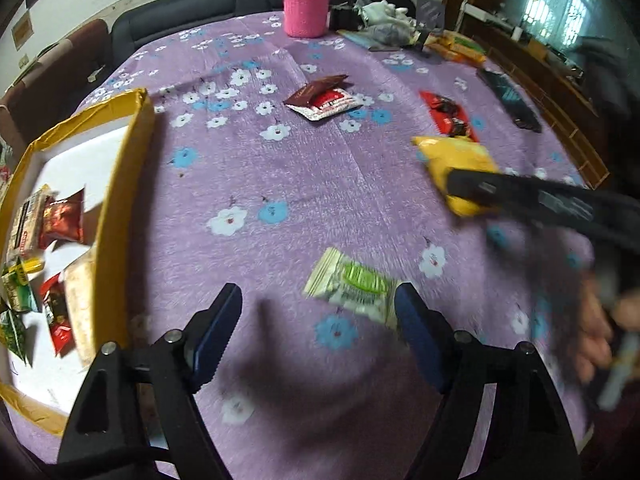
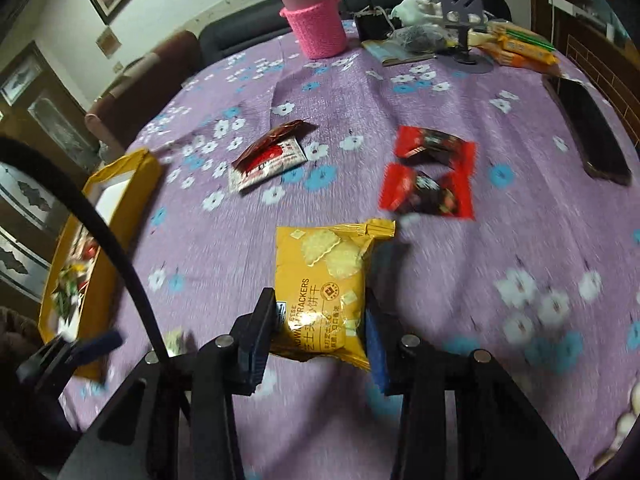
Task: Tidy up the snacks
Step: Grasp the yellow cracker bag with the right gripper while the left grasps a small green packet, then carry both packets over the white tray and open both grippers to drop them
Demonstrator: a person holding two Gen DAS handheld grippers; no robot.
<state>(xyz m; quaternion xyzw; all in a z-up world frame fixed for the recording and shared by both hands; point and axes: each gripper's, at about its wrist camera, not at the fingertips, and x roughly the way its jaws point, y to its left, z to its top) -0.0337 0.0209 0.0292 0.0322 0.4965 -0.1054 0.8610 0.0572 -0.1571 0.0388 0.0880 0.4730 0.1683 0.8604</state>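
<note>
My right gripper [image 2: 320,332] is shut on a yellow cracker packet [image 2: 324,280] and holds it above the purple flowered tablecloth [image 2: 460,280]; it also shows in the left wrist view [image 1: 452,164]. My left gripper [image 1: 320,320] is open and empty, hovering over a green-and-white snack packet [image 1: 352,284]. A yellow box [image 1: 124,184] at the left holds several snack packets. A brown and red-white packet pair [image 1: 320,98] and two red packets [image 2: 432,176] lie on the cloth.
A pink-sleeved flask [image 1: 306,4] stands at the far edge. Clutter and orange packets [image 2: 516,46] sit at the back right. A dark phone [image 2: 588,128] lies at the right. A dark sofa [image 1: 192,16] lies behind the table.
</note>
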